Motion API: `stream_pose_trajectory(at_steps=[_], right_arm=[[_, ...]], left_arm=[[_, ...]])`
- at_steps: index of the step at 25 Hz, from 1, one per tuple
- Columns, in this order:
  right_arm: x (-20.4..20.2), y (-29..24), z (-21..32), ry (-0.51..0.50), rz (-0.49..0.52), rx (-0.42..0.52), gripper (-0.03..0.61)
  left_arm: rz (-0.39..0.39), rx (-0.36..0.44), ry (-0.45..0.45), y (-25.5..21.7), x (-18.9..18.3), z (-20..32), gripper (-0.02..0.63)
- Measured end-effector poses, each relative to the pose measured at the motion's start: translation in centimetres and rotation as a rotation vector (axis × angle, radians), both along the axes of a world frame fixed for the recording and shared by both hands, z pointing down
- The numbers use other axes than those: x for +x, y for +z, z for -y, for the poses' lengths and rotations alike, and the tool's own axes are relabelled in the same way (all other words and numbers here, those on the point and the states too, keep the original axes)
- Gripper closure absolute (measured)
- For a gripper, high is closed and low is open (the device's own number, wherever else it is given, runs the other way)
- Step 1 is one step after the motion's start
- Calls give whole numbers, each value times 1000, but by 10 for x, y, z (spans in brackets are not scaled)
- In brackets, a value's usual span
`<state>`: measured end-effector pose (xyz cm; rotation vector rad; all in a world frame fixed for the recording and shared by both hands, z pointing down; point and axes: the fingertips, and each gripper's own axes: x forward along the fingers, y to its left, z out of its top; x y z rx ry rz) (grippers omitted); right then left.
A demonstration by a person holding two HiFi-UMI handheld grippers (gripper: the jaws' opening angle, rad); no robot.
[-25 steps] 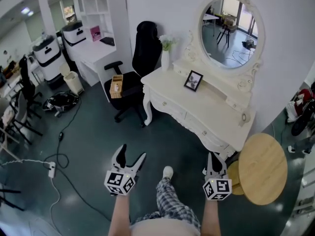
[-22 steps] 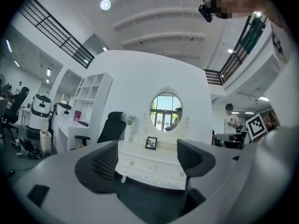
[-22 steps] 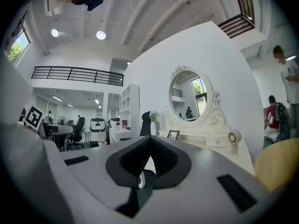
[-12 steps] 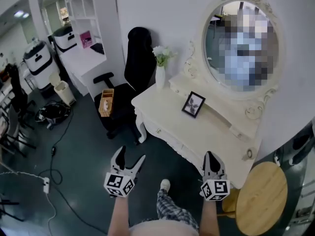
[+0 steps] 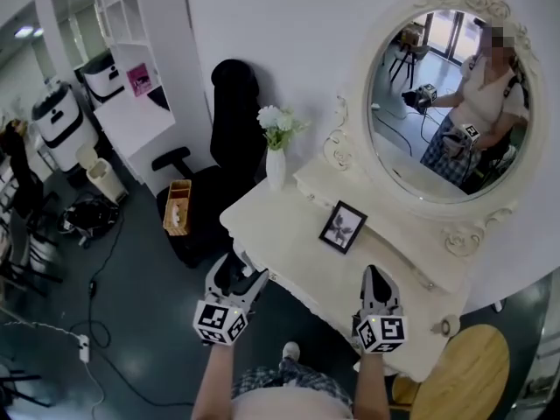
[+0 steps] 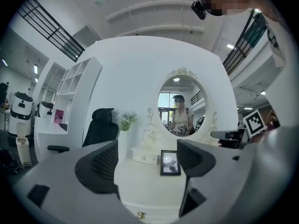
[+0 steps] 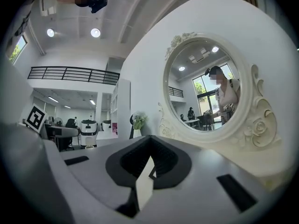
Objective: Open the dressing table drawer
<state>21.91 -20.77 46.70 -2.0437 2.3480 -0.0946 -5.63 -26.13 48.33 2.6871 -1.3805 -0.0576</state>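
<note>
The white dressing table (image 5: 289,243) stands under an oval mirror (image 5: 451,103), with a flower vase (image 5: 276,160) and a photo frame (image 5: 342,227) on top. My left gripper (image 5: 238,275) is open at the table's front left edge. In the left gripper view the left gripper (image 6: 148,161) frames the tabletop and the photo frame (image 6: 169,162); a small brass drawer knob (image 6: 140,215) shows low down, just below the jaws and untouched. My right gripper (image 5: 375,280) hovers shut over the front edge, holding nothing. Seen from its own camera, the right gripper (image 7: 148,143) points toward the mirror (image 7: 205,92).
A black office chair (image 5: 223,138) with a wooden box (image 5: 178,206) on its seat stands left of the table. A round wooden stool (image 5: 465,374) sits at the lower right. White shelving (image 5: 131,77) and floor cables (image 5: 87,300) lie to the left.
The person has stepped closer: the dressing table has grown and both grippers now reach its front edge. The left stays open and the right stays shut.
</note>
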Motion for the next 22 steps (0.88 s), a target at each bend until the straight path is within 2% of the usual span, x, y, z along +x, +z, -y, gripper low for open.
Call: stream_pose_trajectory(at_steps=[11, 18, 22], right_arm=[[6, 5, 61, 70, -31, -32, 566], [7, 17, 84, 103, -15, -68, 565], [4, 28, 109, 89, -7, -87, 565]], left_arm=[[-5, -5, 57, -1, 27, 82, 235], [15, -52, 126, 12, 52, 118, 235], [36, -70, 148, 24, 72, 145, 235]])
